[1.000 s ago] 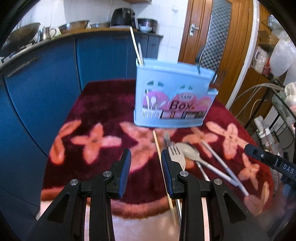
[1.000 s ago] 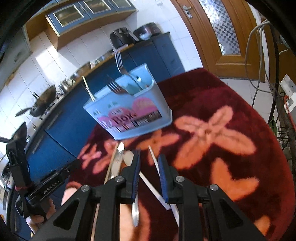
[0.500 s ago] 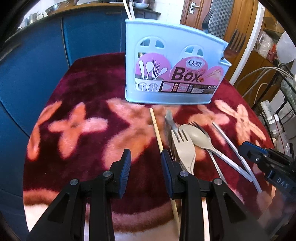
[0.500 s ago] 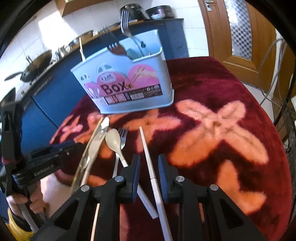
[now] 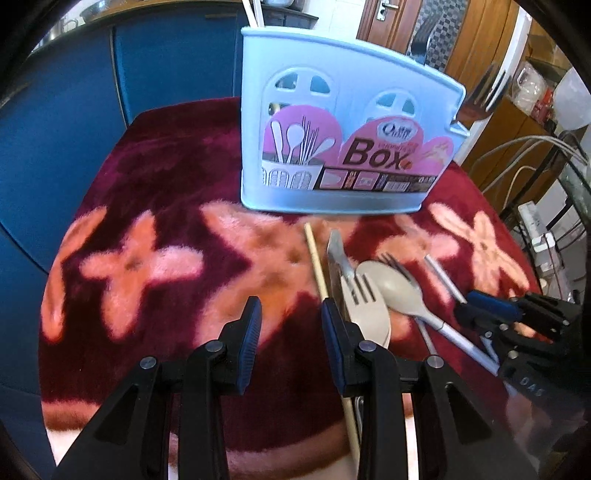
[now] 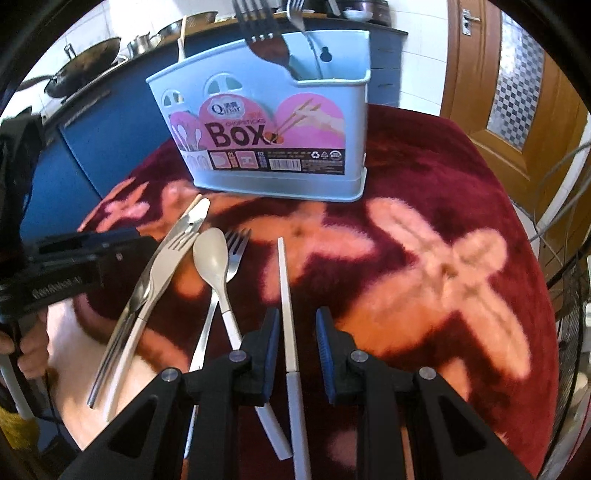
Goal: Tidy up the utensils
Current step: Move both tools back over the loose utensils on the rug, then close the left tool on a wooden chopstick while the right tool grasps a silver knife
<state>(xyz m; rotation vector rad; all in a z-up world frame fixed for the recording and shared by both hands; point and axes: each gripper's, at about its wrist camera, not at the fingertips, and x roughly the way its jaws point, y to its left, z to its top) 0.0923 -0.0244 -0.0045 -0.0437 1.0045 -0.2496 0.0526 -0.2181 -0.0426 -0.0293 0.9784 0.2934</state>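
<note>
A light-blue utensil box (image 5: 343, 147) (image 6: 273, 125) stands on the red flowered cloth, with forks (image 6: 258, 22) and chopsticks standing in it. In front of it lie a wooden chopstick (image 5: 317, 266), a knife (image 5: 338, 254) (image 6: 192, 221), a beige fork (image 5: 365, 306) (image 6: 162, 266), a beige spoon (image 5: 395, 284) (image 6: 210, 254), a metal fork (image 6: 236, 251) and a white chopstick (image 5: 443, 280) (image 6: 284, 295). My left gripper (image 5: 291, 332) (image 6: 125, 240) is open over bare cloth, just left of the wooden chopstick. My right gripper (image 6: 297, 332) (image 5: 472, 310) is open, and the white chopstick lies between its jaws with a gap on both sides.
The red cloth (image 5: 147, 184) covers a round table whose front edge is close below both grippers. Blue cabinets (image 5: 74, 92) stand behind, with a wok (image 6: 81, 70) on the counter. A wooden door (image 6: 517, 74) and cables (image 5: 535, 147) are on the right. A hand (image 6: 33, 358) holds the left gripper.
Both grippers have come down and closer to the loose utensils. The right view has rolled level, and the white chopstick now lies between the right jaws. Neither opening has changed.
</note>
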